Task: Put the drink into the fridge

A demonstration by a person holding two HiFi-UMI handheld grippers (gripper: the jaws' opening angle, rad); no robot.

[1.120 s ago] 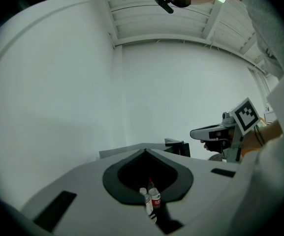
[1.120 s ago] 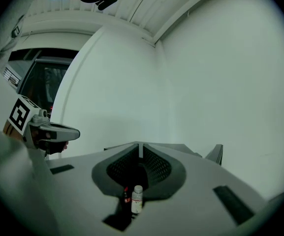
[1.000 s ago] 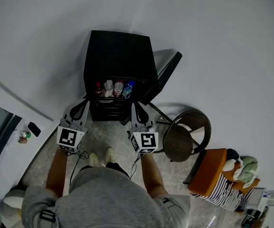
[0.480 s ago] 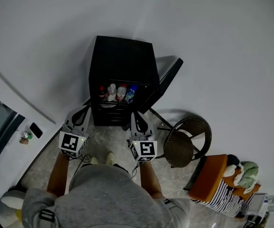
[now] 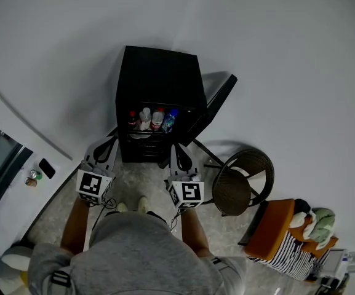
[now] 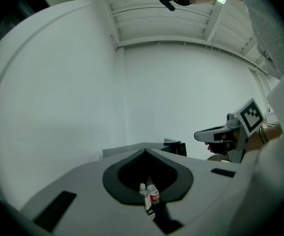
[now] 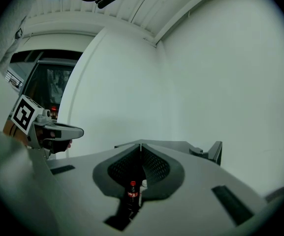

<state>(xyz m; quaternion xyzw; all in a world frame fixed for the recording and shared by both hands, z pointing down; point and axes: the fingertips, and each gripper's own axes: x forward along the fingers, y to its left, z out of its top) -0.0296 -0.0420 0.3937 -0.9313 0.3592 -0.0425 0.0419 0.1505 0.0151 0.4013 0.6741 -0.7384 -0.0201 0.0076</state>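
A black mini fridge [image 5: 157,72] stands against the wall, its door [image 5: 217,100] swung open to the right. Several drink bottles [image 5: 150,118] stand on its top shelf, among them a dark cola bottle [image 7: 133,193] with a red cap. My left gripper [image 5: 107,142] is held level just left of the fridge front, shut and empty. My right gripper [image 5: 175,147] is before the fridge's right edge. Its jaws have just closed the last bit with nothing between them. In the gripper views each pair of tips meets, left gripper [image 6: 144,150] and right gripper [image 7: 141,145].
A round wicker chair [image 5: 243,176] stands right of the fridge, with an orange cushion and striped cloth [image 5: 283,227] beyond it. At the left, a white ledge carries cans [image 5: 31,177] and a black object [image 5: 47,168]. The person's feet [image 5: 131,205] and a cable lie on the floor below the grippers.
The head view has shifted a little, so the fridge now sits slightly to the right. Both grippers keep about the same places in front of the fridge, with nothing taken or let go.
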